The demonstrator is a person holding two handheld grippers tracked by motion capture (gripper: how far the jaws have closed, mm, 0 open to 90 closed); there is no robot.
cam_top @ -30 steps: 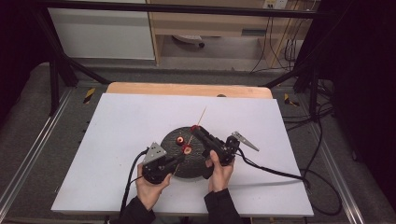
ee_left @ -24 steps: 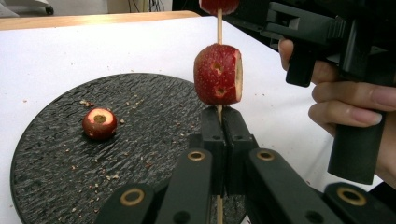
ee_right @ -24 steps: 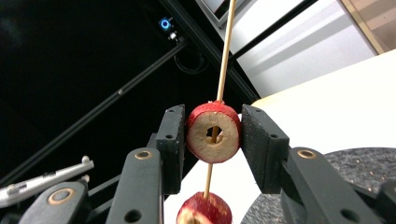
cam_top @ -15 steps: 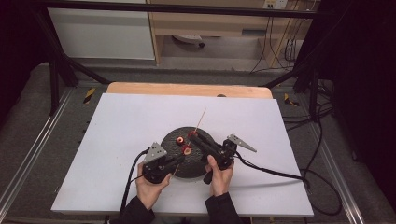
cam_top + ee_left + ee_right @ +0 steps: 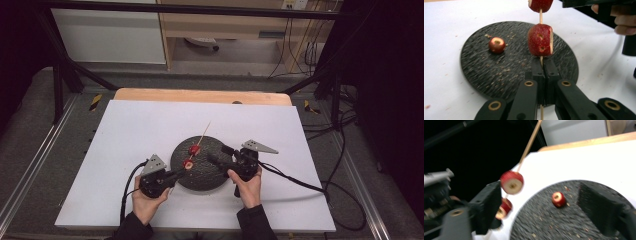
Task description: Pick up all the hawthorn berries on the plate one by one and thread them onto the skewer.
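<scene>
surface: white table (image 5: 125,150) | on it: round black plate (image 5: 210,172) | on plate: apple piece (image 5: 497,45)

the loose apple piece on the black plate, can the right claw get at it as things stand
Probably yes. The right claw stands open over the black plate, and the loose apple piece lies between its jaws with nothing in front. The skewer is off to one side.

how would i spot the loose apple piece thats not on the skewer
Start at the round black plate in the middle of the white table. On its dark surface lies a small red apple piece, alone among crumbs. The other two apple pieces are threaded on the wooden skewer clamped in the left gripper; this one lies flat on the plate, untouched.
</scene>
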